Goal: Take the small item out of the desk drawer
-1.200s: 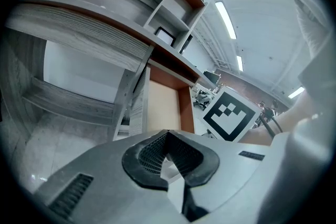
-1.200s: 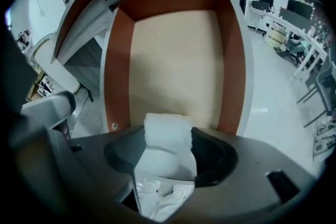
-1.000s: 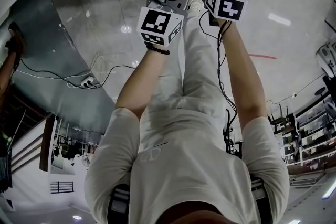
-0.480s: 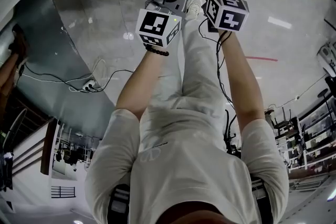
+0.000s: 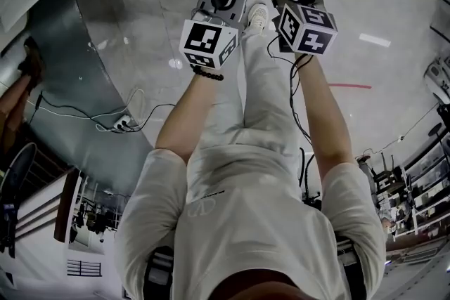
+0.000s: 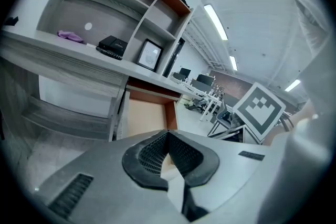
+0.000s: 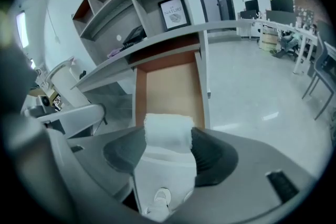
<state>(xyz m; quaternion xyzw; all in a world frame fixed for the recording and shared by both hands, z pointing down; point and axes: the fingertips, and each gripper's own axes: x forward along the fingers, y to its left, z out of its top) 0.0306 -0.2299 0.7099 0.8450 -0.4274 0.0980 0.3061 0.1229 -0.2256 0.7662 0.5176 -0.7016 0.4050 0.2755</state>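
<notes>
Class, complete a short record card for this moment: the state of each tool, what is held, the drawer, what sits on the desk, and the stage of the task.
Left tool: jaws together, nothing between them
Right tool: closed on a white roll
Drawer: pulled out from under the desk top; the bottom that shows is bare
On the desk: framed picture, dark flat object, purple thing
Stage: the white roll appears to be out of the drawer, held in the right tool
</notes>
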